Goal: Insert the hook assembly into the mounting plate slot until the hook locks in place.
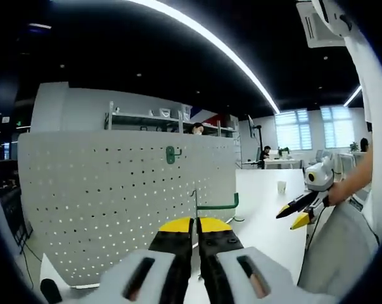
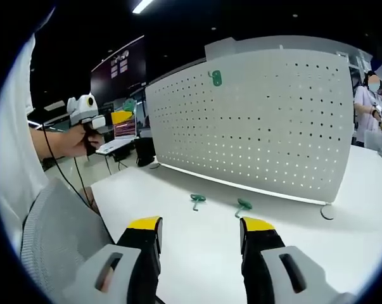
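Green hook [image 1: 217,206] clamped between left gripper [image 1: 195,225] fingers, held in front of white pegboard [image 1: 114,202] — not yet inserted. Right gripper [image 2: 200,229] fingers apart, empty. Two spare hooks [image 2: 197,200] on counter [image 2: 197,253] below pegboard; one hook [image 2: 215,78] already mounted near pegboard top.

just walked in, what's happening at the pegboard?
A person holds a gripper in each hand in front of a white pegboard standing on a white table. The left gripper is shut on a green hook, held up near the board. The right gripper is open and empty above the table. One green hook already hangs high on the board, and two more lie on the table by its base.
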A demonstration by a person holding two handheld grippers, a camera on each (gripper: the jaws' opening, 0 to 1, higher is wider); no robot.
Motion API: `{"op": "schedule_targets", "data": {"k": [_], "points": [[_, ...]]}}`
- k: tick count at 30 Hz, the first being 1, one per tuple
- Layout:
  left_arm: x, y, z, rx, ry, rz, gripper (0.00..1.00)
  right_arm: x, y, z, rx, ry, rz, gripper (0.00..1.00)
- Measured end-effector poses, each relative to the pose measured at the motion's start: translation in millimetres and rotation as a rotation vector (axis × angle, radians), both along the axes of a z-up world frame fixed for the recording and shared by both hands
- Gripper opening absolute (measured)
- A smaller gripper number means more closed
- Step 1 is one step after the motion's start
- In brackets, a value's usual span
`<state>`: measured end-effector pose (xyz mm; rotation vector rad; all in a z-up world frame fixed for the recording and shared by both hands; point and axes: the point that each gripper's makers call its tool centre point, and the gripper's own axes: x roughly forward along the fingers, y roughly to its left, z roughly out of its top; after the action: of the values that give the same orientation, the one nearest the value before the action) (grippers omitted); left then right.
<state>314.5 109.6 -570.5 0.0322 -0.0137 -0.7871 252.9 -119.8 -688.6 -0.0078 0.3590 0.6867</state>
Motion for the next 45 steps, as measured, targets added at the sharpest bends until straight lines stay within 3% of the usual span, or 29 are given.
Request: {"op": "schedule_targets", "data": {"k": [5,7,8,10,12,14,28,37,45], "points": [[0.1,-0.6,-0.1,0.006,-0.002,0.002,0.02,-0.6,2.1,10.7,0.031,-0.039,0.009,0.45],[0.0,-0.6,0.2,0.005,-0.004,0.004,0.02,-0.4,4.5,36.3,0.068,-0.162,0.027,0.42],[0.4,0.3,0.4,0.006,-0.006,0.009,0.02,-3.5,7.2,55.2,0.127,-0.23,0.038,0.41],[0.1,0.6,0.0,0.01,-0.009,0.011,0.02,-6.4,8.7,70.9,0.161,-0.292,0.044,0.4],[-0.2,0.1,-1.8,0.012,-0.003,0.011,0.02,-7.5,7.4,69.5,0.182,-0.265,0.042,0.4],[-0.5,-0.4,-3.1,0.012,0.003,0.009,0.02,-7.6,8.4,71.1,0.189,-0.278,0.046,0.4],[1.7,-0.3,-8.2,0.026,0.006,0.025,0.02,-6.3,17.3,66.4,0.17,-0.24,0.083,0.39],[2.8,-6.2,-11.1,0.025,0.013,0.026,0.02,0.8,30.7,77.9,0.178,-0.261,0.111,0.38],[7.5,-10.6,-8.2,0.021,0.012,0.032,0.02,11.5,55.9,91.4,0.217,-0.279,0.147,0.38]]}}
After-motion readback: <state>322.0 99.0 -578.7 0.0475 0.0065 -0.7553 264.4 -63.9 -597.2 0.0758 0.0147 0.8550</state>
